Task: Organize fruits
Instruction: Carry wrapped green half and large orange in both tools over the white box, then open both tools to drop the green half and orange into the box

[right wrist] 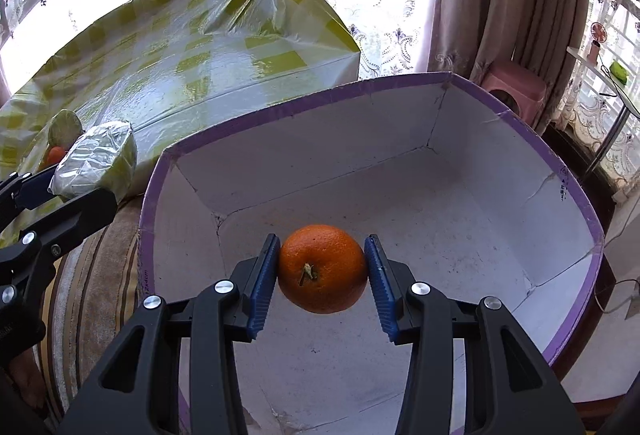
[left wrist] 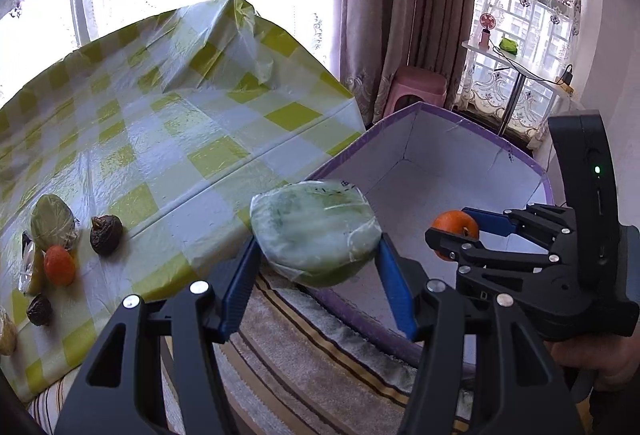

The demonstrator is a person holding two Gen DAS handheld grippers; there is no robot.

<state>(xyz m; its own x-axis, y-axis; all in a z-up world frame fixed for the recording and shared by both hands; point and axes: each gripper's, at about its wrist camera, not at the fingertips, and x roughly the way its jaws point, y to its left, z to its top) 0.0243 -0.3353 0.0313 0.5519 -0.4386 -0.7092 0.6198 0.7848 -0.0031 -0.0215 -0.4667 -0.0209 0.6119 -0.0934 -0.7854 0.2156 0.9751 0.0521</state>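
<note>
My left gripper [left wrist: 318, 251] is shut on a plastic-wrapped green melon half [left wrist: 316, 233] and holds it in the air at the near left rim of the white box [left wrist: 420, 155] with a purple rim. My right gripper [right wrist: 322, 267] is shut on an orange [right wrist: 323, 269] and holds it above the box's bare white floor [right wrist: 420, 219]. The right gripper and orange also show in the left wrist view [left wrist: 454, 233]. The left gripper with the melon half shows in the right wrist view [right wrist: 96, 163].
On the yellow checked tablecloth [left wrist: 180, 139] at the left lie another wrapped green half [left wrist: 52, 221], an orange [left wrist: 59, 265], two dark brown fruits [left wrist: 106, 234] and a yellowish fruit [left wrist: 6, 335]. A striped cushion [left wrist: 304, 363] lies below the box. A pink stool [left wrist: 420, 85] stands behind.
</note>
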